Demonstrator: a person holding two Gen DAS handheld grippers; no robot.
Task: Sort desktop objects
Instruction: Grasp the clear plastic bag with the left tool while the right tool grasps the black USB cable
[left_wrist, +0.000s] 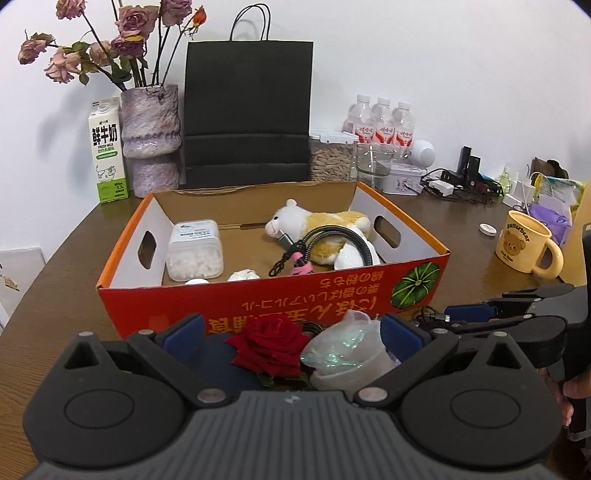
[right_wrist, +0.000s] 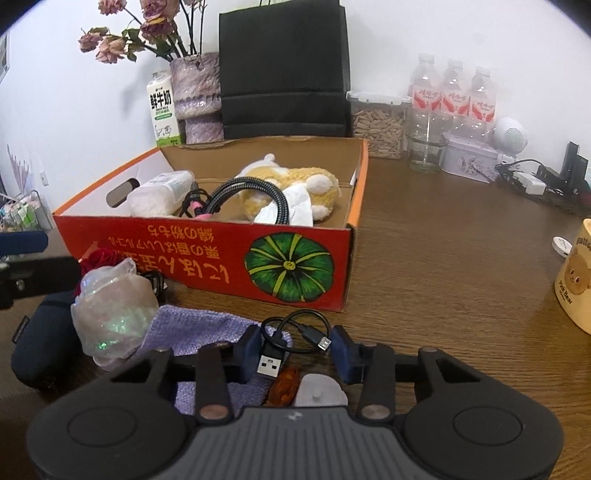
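Note:
My right gripper (right_wrist: 299, 350) is low over the table, with a short black USB cable (right_wrist: 295, 332) coiled between its blue pads. The pads stand close at either side, a gap still showing on the right, so it is open. My left gripper (left_wrist: 291, 330) is wide open around a red rose (left_wrist: 267, 343) and a clear iridescent plastic wrap (left_wrist: 343, 350), touching neither. Both lie in front of the red cardboard box (left_wrist: 258, 302), which holds a plush toy (left_wrist: 325, 225), a braided cable (left_wrist: 332, 236) and a clear container (left_wrist: 194, 251). A purple knitted cloth (right_wrist: 207, 325) lies under the cable.
A yellow bear mug (left_wrist: 524, 240) and a small white lid (left_wrist: 487, 228) sit right of the box. Behind it stand a black paper bag (left_wrist: 247, 110), a vase of dried roses (left_wrist: 151, 140), a milk carton (left_wrist: 107, 147) and water bottles (left_wrist: 380, 122). A dark pouch (right_wrist: 40, 343) lies at the left.

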